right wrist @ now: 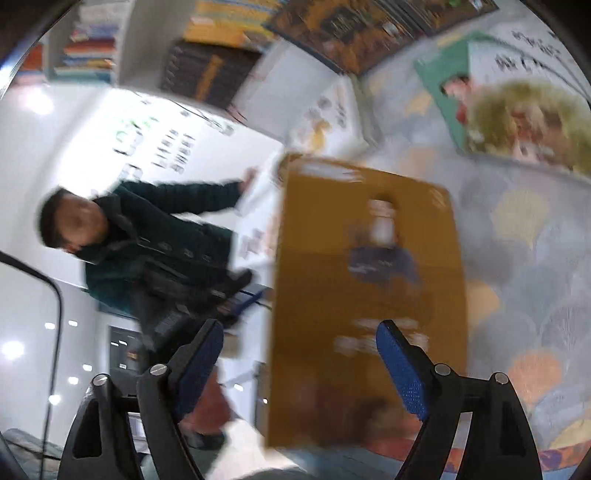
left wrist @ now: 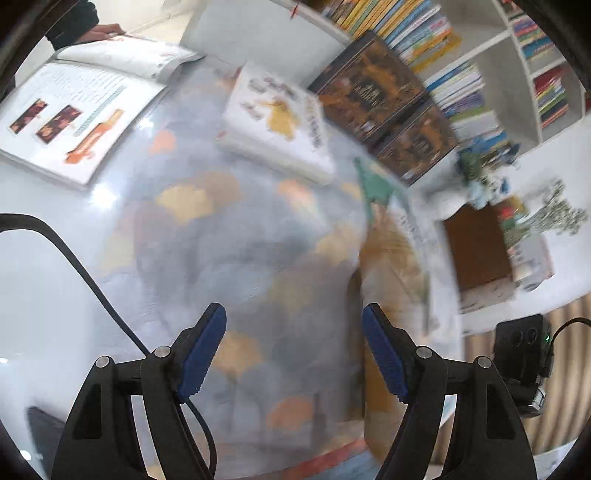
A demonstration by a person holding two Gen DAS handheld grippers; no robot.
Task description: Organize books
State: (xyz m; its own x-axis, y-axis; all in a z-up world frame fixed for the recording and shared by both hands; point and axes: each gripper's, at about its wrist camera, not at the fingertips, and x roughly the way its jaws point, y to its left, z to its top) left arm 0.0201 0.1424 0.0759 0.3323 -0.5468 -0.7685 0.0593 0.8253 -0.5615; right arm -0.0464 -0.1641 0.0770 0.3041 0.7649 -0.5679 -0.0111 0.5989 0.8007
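Observation:
My left gripper (left wrist: 293,354) stands open above a grey rug (left wrist: 207,258) with orange and yellow patches, nothing between its blue pads (left wrist: 203,354). Beyond it a white book (left wrist: 277,122) lies flat on the rug, and two dark gold-printed books (left wrist: 369,85) lean at the bookshelf (left wrist: 509,74). My right gripper (right wrist: 301,369) is open too. A brown book (right wrist: 365,295) lies blurred on the rug under and ahead of it, and the pads do not press on it. A green-edged picture book (right wrist: 517,110) lies at the upper right.
A person in a dark green jacket (right wrist: 147,240) sits at the left with a hand (left wrist: 103,33) on a large open book (left wrist: 74,110). A brown-covered book (left wrist: 476,247) and a plant (left wrist: 554,214) are on the right. A black cable (left wrist: 74,266) crosses the left.

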